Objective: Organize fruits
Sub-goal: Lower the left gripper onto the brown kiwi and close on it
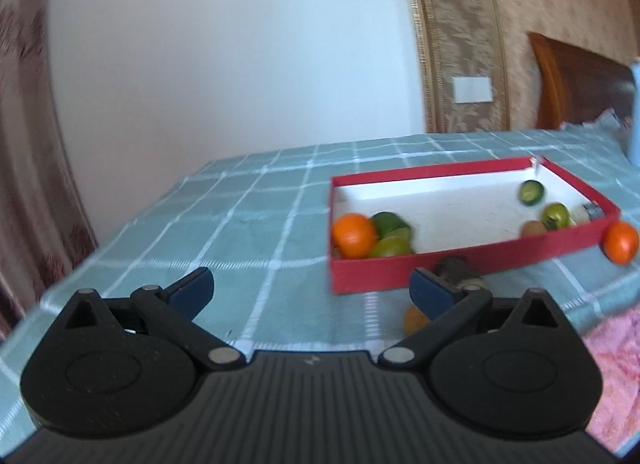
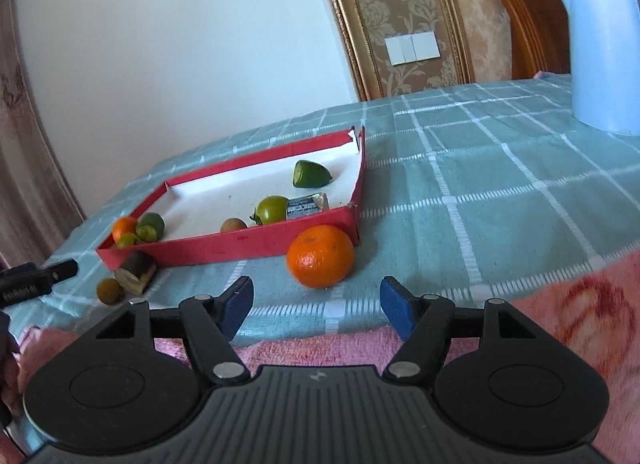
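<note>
A red box (image 2: 224, 246) with a white floor holds an orange (image 1: 354, 235), green limes (image 1: 390, 224) and other small fruit. Outside its near wall lies a big orange (image 2: 321, 256), just beyond my right gripper (image 2: 318, 306), whose blue pads stand apart with nothing between them. The same orange (image 1: 620, 242) shows at the box's right corner in the left wrist view. My left gripper (image 1: 312, 290) is open and empty, in front of the box (image 1: 440, 270). A dark wrapped piece (image 2: 136, 270) and a small yellowish fruit (image 2: 109, 290) lie by the box's left corner.
A pale blue kettle (image 2: 600, 48) stands at the far right of the green checked tablecloth (image 2: 480, 184). A pink towel (image 2: 580, 324) covers the near edge. A wooden chair back (image 2: 528, 20) and a wall rise behind.
</note>
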A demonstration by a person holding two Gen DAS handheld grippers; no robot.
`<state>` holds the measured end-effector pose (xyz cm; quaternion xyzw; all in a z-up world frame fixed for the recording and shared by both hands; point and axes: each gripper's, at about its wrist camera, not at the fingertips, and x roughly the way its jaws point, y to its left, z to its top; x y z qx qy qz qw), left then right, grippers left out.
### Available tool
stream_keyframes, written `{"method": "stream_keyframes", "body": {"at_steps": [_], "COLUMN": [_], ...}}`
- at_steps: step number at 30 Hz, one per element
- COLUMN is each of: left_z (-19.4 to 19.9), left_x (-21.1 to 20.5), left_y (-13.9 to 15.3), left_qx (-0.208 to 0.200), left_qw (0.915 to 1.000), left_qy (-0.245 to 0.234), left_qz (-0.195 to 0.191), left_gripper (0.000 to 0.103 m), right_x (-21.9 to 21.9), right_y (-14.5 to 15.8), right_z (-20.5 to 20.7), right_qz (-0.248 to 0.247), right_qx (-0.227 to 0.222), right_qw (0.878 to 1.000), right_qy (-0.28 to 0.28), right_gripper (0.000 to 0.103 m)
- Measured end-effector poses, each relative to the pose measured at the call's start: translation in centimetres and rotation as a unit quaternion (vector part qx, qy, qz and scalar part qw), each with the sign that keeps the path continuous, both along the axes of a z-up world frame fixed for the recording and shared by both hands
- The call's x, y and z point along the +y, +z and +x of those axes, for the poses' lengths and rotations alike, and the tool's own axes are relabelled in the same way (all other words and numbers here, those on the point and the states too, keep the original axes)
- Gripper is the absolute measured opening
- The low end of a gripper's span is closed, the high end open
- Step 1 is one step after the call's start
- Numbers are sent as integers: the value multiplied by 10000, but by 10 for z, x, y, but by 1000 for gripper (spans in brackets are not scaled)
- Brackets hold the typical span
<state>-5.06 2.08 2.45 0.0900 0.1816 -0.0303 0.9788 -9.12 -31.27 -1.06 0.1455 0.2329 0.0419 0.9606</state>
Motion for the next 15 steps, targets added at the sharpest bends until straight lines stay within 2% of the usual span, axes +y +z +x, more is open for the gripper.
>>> {"method": "stream_keyframes", "body": {"at_steps": [4, 8, 13, 15], "left_z": [0, 1, 4, 7], "left_x": [-12, -22, -35, -40], "left_y": [2, -4, -13, -17], "left_qx": [276, 457, 682, 768], "left_qw": [9991, 9977, 9930, 9912], "left_qy": [-331, -497, -923, -1008], "left_qz": [-24, 95, 293, 372], "left_gripper": [82, 72, 69, 65], "right_x": [2, -2, -5, -6], "right_y": [-1, -2, -4, -4], "right_z": [-2, 0, 1, 1], "right_qz": [-34, 15, 159, 198], "right_qx": [40, 109, 141, 134], "right_qw": [10000, 9999, 9998, 9997], "right_qy": [-65, -53, -58, -57], "right_gripper": [70, 70, 70, 70]}}
